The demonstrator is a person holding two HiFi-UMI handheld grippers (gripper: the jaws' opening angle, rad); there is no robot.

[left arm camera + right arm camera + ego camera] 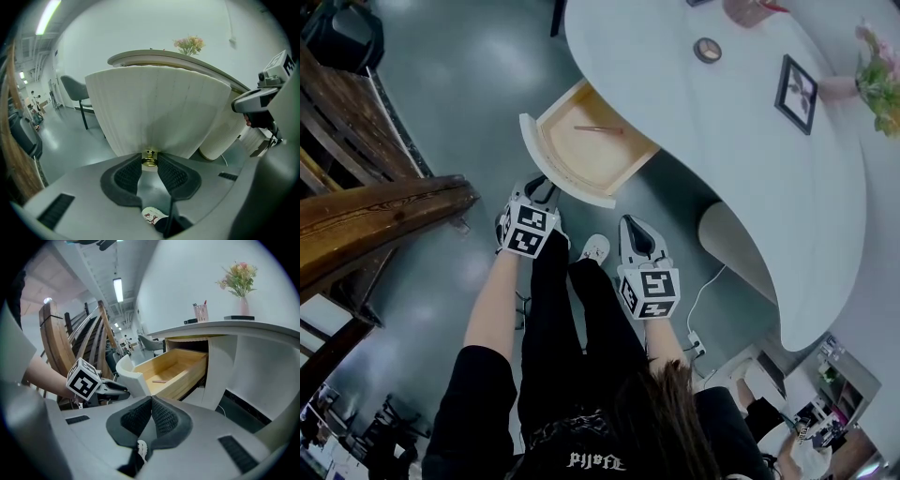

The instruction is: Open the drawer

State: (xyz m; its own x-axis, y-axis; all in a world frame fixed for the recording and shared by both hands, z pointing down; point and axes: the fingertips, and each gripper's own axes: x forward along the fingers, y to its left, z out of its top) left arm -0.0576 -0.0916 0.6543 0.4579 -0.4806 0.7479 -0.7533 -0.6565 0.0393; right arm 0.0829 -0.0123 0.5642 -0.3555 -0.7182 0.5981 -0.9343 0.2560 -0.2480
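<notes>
the left gripper (pixel 541 187) has its jaws partway apart and clamped on the knob (pixel 149 160), a small brass one; the left gripper view shows the knob nipped between the tips of the black ribbed pads (pixel 128 174), touching both. the knob sits low in the middle of the drawer (pixel 567 186) front, a curved white panel that fills that view from 10 to 2 o'clock. in the head view the drawer stands pulled well out from under the white desk (pixel 741 141), its wooden inside open to view, at 12 o'clock from the left gripper. the right gripper (pixel 151 400) has its jaws together, tips meeting, with nothing between them; it hangs over the grey floor (pixel 469 75) at 4 o'clock from the left gripper, apart from the drawer and touching nothing. counted: 2 grippers, each with 1 marker cube (pixel 530 231), so 2 cubes; 1 drawer with 1 knob; 1 thin stick (pixel 598 129) lying on the drawer bottom toward the desk end; 1 white shoe (pixel 594 248) showing between the 2 grippers. on the desk top there is 1 dark frame (pixel 796 92) at 2 o'clock from the drawer and 1 bunch of flowers (pixel 881 66) at the right edge.
</notes>
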